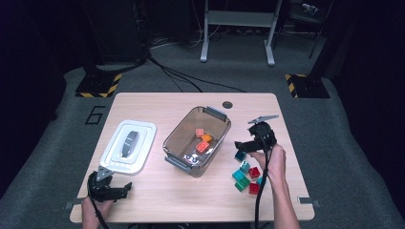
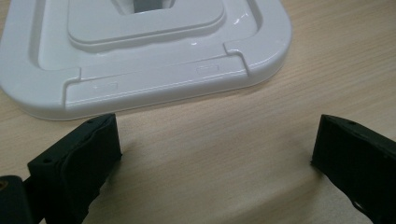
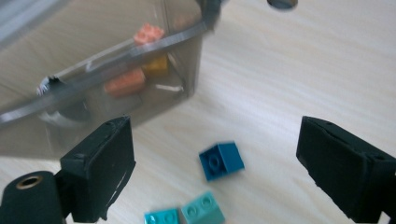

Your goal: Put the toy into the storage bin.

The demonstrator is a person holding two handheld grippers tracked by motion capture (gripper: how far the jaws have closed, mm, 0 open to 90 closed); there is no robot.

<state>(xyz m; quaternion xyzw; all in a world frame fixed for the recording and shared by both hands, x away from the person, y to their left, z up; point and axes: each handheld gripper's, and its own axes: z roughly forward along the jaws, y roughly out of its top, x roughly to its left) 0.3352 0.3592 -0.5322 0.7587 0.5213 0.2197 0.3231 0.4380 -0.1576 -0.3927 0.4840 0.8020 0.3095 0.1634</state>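
A clear grey bin (image 1: 175,130) stands in the middle of the table with a salmon brick (image 1: 199,132), an orange brick (image 1: 206,138) and a red brick (image 1: 202,146) inside. Its white lid (image 1: 128,145) lies flat to the left. My right gripper (image 1: 241,147) hovers just right of the bin, open and with nothing between its jaws. In the right gripper view the right gripper (image 3: 215,140) stands over a dark blue brick (image 3: 221,160) on the wood. My left gripper (image 1: 125,190) rests near the front left edge, open, and in its own view the left gripper (image 2: 217,140) faces the lid's near rim (image 2: 154,86).
Several loose teal, green and red bricks (image 1: 246,177) lie on the table by the right hand. Two teal bricks (image 3: 201,212) sit below the blue one. A round hole (image 1: 227,104) is in the tabletop behind the bin. Bare wood (image 1: 157,195) spans the front.
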